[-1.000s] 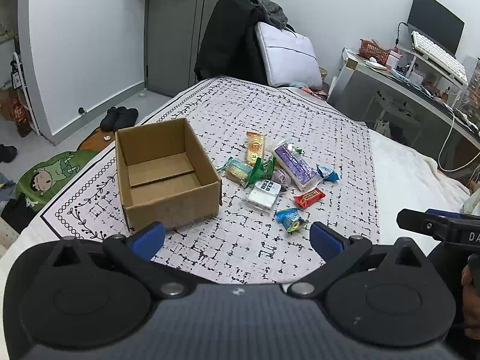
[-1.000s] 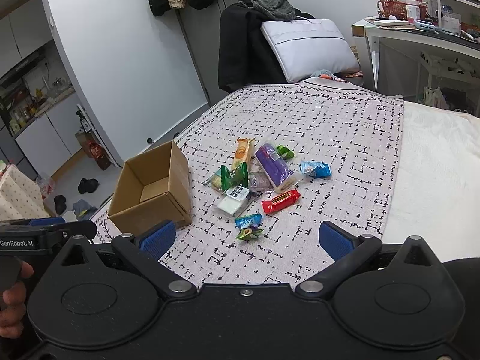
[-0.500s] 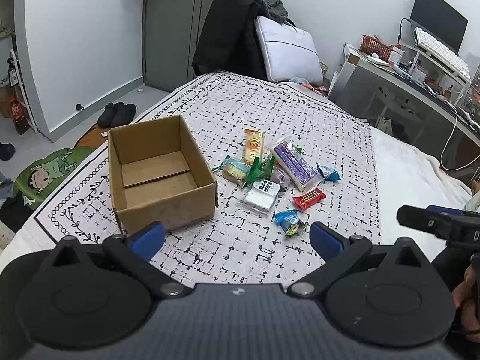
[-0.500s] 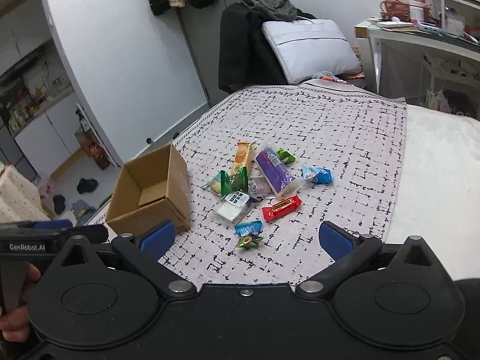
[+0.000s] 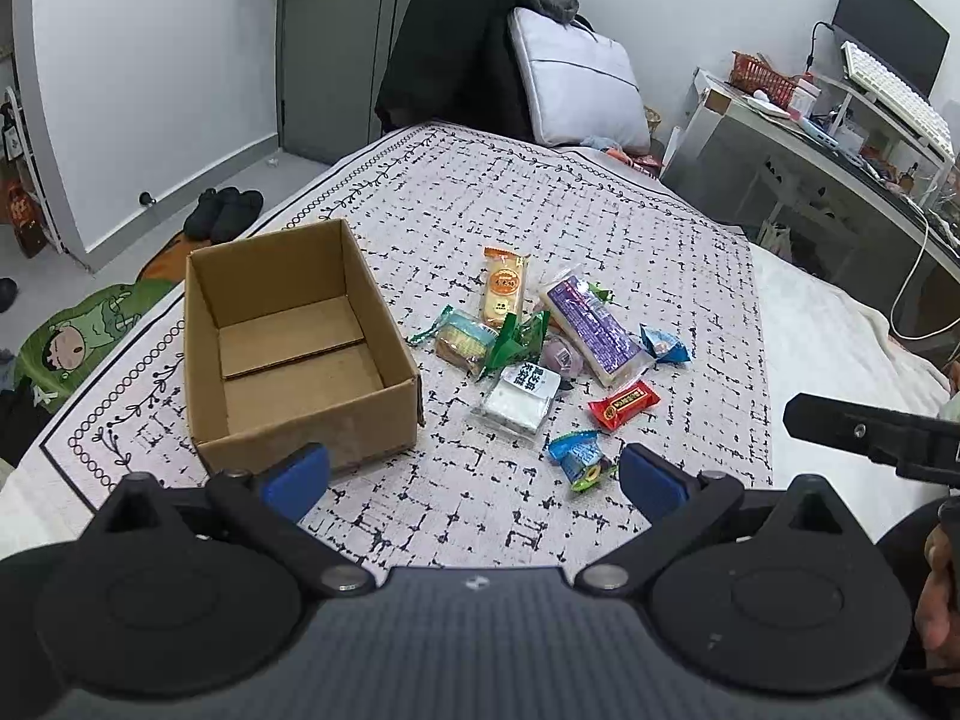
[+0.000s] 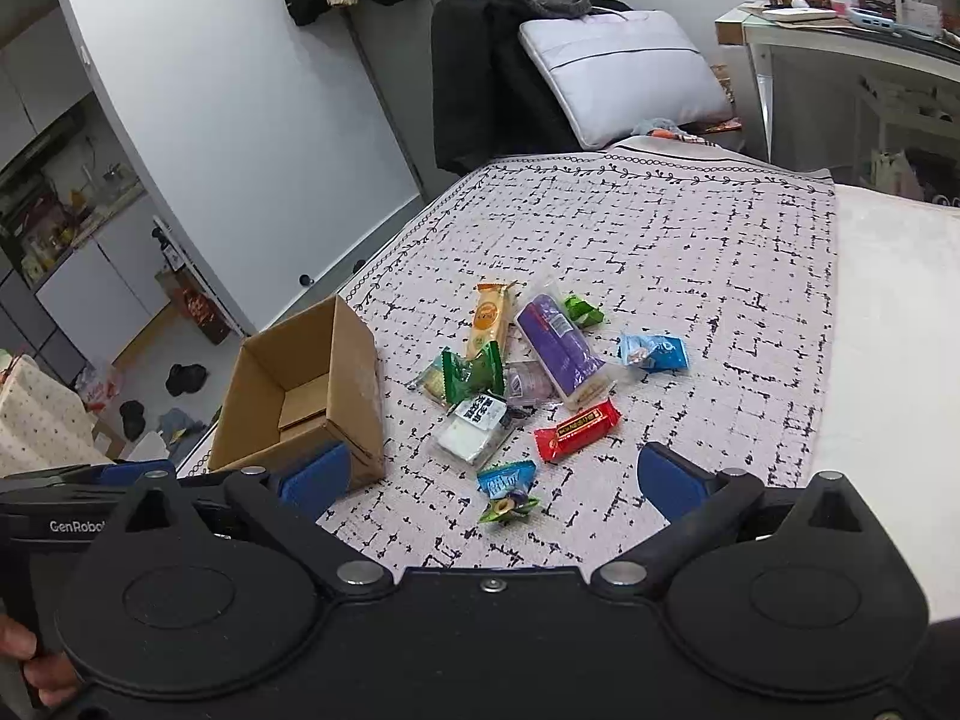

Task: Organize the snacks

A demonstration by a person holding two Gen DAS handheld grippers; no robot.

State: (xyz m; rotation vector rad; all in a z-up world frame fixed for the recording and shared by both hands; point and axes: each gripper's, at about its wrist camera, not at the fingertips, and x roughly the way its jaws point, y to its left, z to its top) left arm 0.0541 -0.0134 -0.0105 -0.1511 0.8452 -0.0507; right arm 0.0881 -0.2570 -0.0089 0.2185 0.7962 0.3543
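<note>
Both grippers hang above the near edge of the bed, and nothing is in hand. The left gripper (image 5: 474,474) has its blue pads spread wide with only patterned blanket showing between them; the right gripper (image 6: 495,477) is spread just as wide and carries nothing either.

The cardboard box (image 5: 288,348) is the landmark: it sits open-topped and bare inside on the blanket (image 5: 540,198). Every snack lies to the right of the box in one loose cluster. Nearest the box is a green wrapper (image 5: 516,339) lying over a biscuit pack (image 5: 462,342), with an orange pack (image 5: 503,288) beyond them. Further right of the box lie the long purple pack (image 5: 591,330), a white sachet (image 5: 522,396), a red bar (image 5: 624,403) and a light blue candy (image 5: 663,345). A small blue-and-green candy (image 5: 579,459) lies closest to the grippers, apart from the rest.

Here is the risk, as I judge it: the middle packs overlap, so a pinch there may take two wrappers or shove the pile sideways. Glossy film can slip from the pads, and the soft bed gives under pressure. A careless swing could also nudge the light, unloaded box.
</note>
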